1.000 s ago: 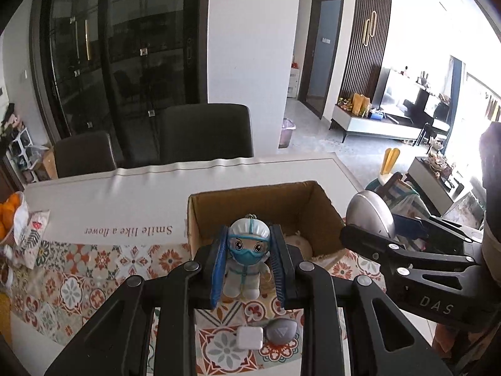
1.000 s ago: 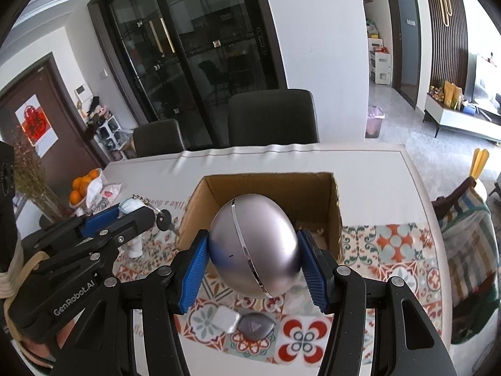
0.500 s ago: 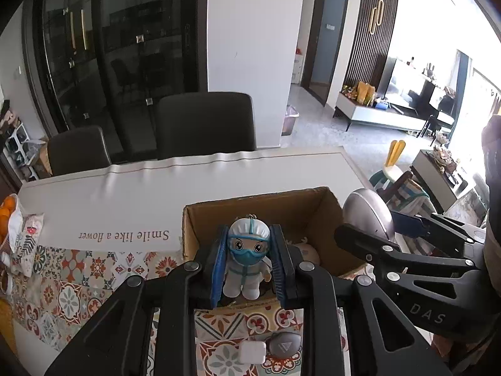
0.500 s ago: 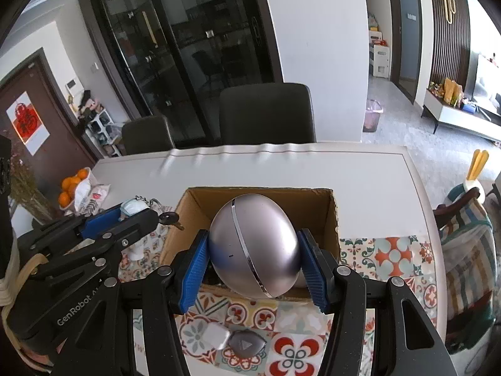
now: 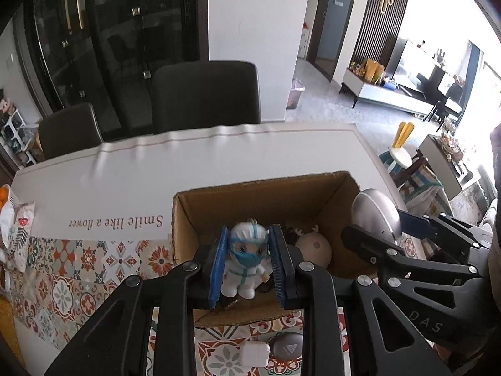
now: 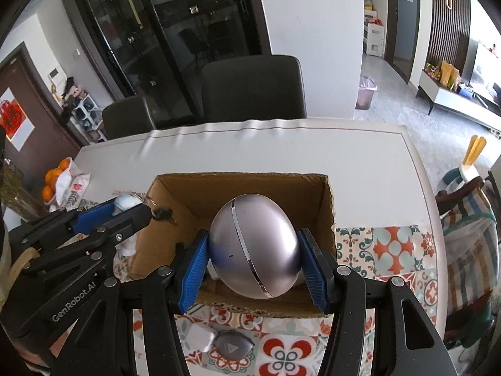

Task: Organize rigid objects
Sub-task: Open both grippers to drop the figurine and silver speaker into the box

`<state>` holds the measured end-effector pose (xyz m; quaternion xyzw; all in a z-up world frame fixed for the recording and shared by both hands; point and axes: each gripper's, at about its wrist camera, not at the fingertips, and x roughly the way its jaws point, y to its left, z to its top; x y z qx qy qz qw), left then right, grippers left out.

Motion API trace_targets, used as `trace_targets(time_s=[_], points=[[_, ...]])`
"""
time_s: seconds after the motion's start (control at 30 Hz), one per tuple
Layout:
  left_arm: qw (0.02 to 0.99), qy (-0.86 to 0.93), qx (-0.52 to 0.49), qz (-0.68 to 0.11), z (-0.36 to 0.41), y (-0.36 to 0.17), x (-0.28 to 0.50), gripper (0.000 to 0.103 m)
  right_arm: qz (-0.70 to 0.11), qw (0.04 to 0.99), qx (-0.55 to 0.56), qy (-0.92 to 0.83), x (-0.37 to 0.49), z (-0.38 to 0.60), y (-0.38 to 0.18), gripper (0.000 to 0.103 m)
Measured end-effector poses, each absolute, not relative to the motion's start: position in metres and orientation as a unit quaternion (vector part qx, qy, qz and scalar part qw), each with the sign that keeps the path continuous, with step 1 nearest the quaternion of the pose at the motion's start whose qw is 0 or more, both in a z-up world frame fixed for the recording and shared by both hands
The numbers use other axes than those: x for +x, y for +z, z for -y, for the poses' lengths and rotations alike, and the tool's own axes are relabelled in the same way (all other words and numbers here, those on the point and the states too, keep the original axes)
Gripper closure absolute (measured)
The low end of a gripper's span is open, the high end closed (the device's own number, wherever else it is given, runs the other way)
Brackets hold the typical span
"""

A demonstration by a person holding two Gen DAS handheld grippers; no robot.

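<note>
Reading "Smile like a flower" [image 5: 116, 221] on the tablecloth [image 5: 219, 163], the left view also shows "DAS" on the right gripper [image 6: 255, 261], while the right view shows "GenRobot.AI" on the left gripper [image 5: 247, 264]. Left blue pads clamp a masked doll figurine [image 5: 245, 260] over the cardboard box [image 5: 250, 194]; right pads clamp a silver egg-shaped device [image 6: 253, 247] over it too. A round beige toy [image 5: 314, 247] lies inside. A white charger [image 5: 255, 354] and grey puck [image 5: 286, 349] sit in front.

The egg-shaped case [image 6: 253, 247] looks like smooth brushed silver metal; the box [image 6: 175, 194] is matt brown cardboard; the figurine [image 5: 247, 260] is glossy plastic; claw pads [image 6: 192, 269] are ribbed blue.
</note>
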<state>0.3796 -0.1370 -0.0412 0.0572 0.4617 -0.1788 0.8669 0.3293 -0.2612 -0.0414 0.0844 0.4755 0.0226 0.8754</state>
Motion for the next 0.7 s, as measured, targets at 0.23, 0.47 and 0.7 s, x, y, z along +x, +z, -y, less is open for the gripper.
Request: trace_targets(time_s=[0.23,0.47,0.7], points=[[0.867,-0.153,0.055,-0.470,0.127,-0.048,0.380,0.061,-0.483,0.871,0.086,0.018,0.333,0.263,-0.050,0.047],[0.879,-0.118,0.063,-0.457,0.111,-0.043,0.370,0.041,-0.480,0.873,0.083,0.009,0.334,0.259,-0.050,0.031],[0.887,-0.112,0.063,-0.443,0.100,-0.033,0.350,0.033,-0.460,0.885,0.067,0.010,0.315,0.253,-0.036,0.031]])
